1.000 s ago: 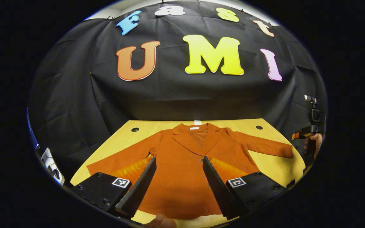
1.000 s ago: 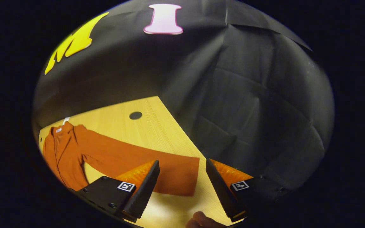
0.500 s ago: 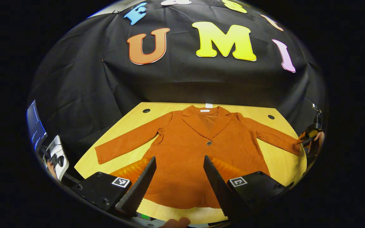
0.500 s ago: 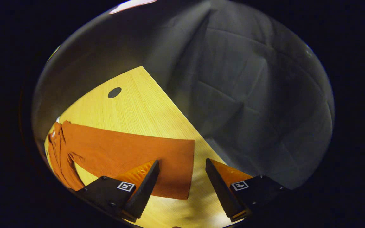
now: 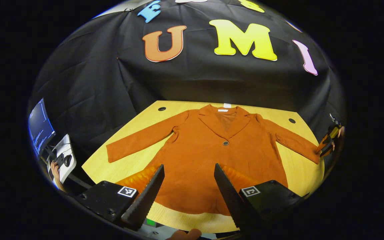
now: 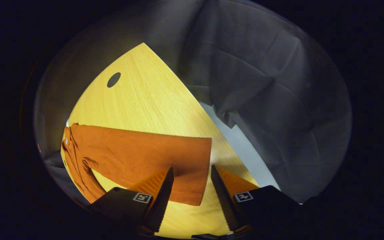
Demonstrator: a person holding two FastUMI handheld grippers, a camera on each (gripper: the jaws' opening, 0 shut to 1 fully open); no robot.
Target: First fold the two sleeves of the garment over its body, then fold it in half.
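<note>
Jacket [image 5: 212, 160] is being seen flat on table [image 5: 298, 173], hem partly hidden by left gripper [image 5: 188, 190], held wide. Right gripper [image 6: 188, 191], narrower, is being held around sleeve cuff [image 6: 192, 166]; contact unclear.

No legible text, seemingly.

Light yellow wood-grain counter [image 5: 135, 166] with dark round holes [image 5: 162, 109] near far corners. Creased black cloth wall [image 5: 88, 86] behind and to the sides. Lit blue monitor [image 5: 38, 125] and white desk with keyboard [image 5: 66, 159] off the left edge. Pale floor strip [image 6: 245, 150] beside the counter.
</note>
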